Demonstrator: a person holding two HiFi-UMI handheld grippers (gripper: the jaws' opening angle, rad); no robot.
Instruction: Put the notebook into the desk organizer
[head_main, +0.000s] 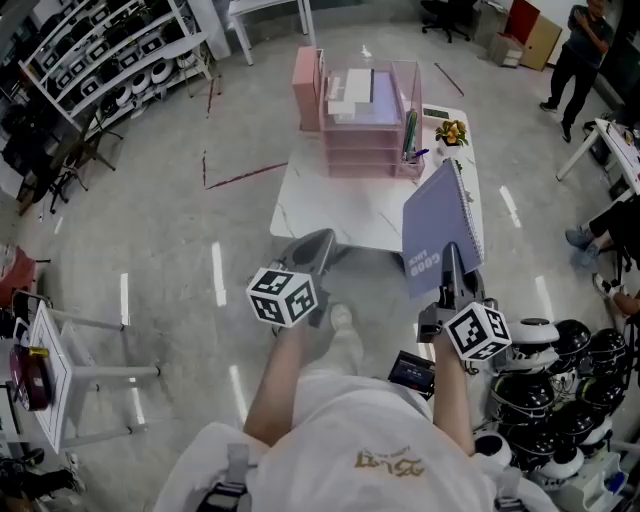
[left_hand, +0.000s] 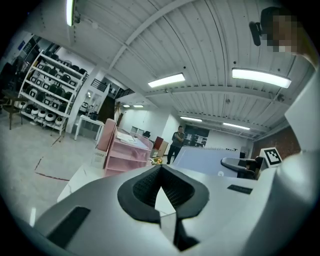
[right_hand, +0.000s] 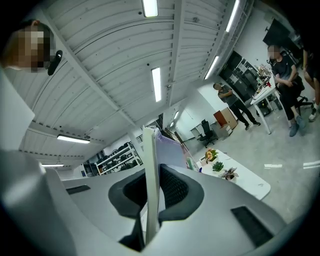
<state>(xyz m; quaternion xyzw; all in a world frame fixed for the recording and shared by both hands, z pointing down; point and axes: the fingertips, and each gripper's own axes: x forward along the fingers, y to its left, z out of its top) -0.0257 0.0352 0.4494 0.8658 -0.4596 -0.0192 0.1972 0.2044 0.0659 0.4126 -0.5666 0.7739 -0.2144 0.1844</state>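
At the right tool: closed down to a narrow gap, black ribbed pads pressed on both faces of the lavender spiral-bound notebook, seen edge-on between them. In the head view, gripped by the lower edge and held upright with a slight tilt, wire spine along the right side, white lettering on the cover just above the grip. Raised in front of the near right part of the white marble-pattern counter. Well apart from the pink translucent tiered desk organizer and not in any tier.

At the left tool: closed, pad tips touching, nothing between them. Hovering at the near edge of the counter, left of the notebook and well apart from the organizer.

At the far side of the counter: the organizer, standing upright, with white papers on the top tier and green pens upright in the right-hand side compartment. Just right of the pens: a small potted plant with yellow flowers.

Around the counter: grey polished floor. To the lower right, a cluster of black-and-white helmets. To the upper left, a white shelving rack. At the upper right, a standing person in dark clothes.
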